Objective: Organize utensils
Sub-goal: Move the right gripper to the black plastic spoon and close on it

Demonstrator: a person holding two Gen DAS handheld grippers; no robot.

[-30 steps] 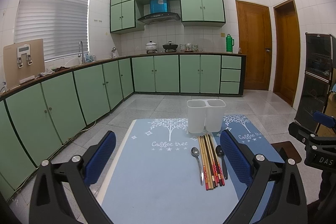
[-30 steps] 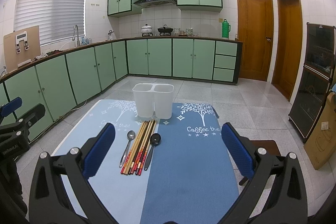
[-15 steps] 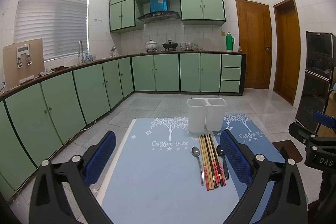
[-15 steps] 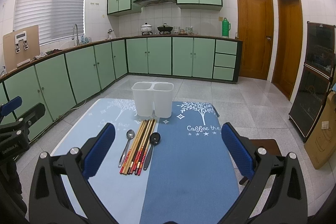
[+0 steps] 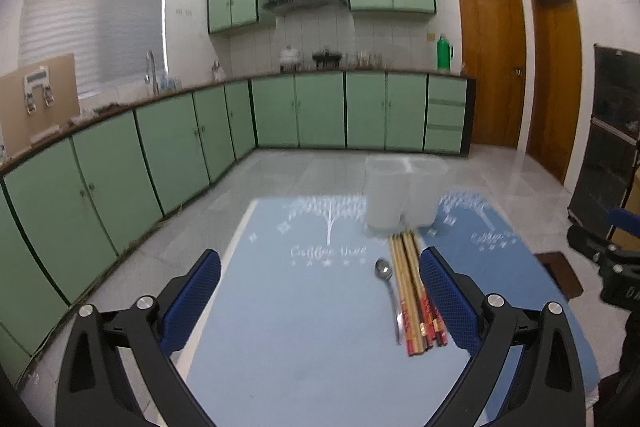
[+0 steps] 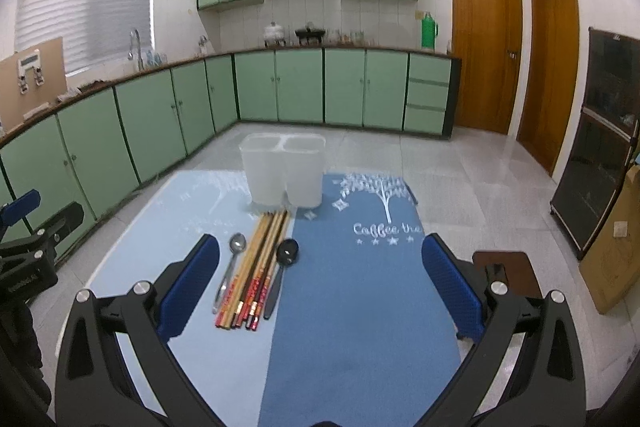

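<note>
Laid out on a two-tone blue table mat [image 6: 360, 307] printed with white trees: a bundle of wooden chopsticks with red-patterned ends [image 6: 256, 267], flanked on one side by a polished metal spoon [image 6: 231, 267] and on the other by a black plastic spoon [image 6: 282, 267], all lying flat with long axes running away from the cameras toward a translucent white two-compartment plastic holder [image 6: 282, 173] standing just beyond the chopstick tips. Hovering above the near edge, the right gripper [image 6: 320, 283], blue-padded fingers [image 6: 188, 283] spread wide and holding nothing, utensils sitting ahead and left of its centre line, close inside the left pad. Alongside, the left gripper [image 5: 320, 301], likewise wide open and empty, the same bundle [image 5: 416, 291] ahead and hard against its right pad [image 5: 448, 303], black spoon hidden behind it. Neither clearly nearer by this evidence; likely need for either: a sideways shift toward the bundle, then a pinch across the narrow width, not along the length
</note>
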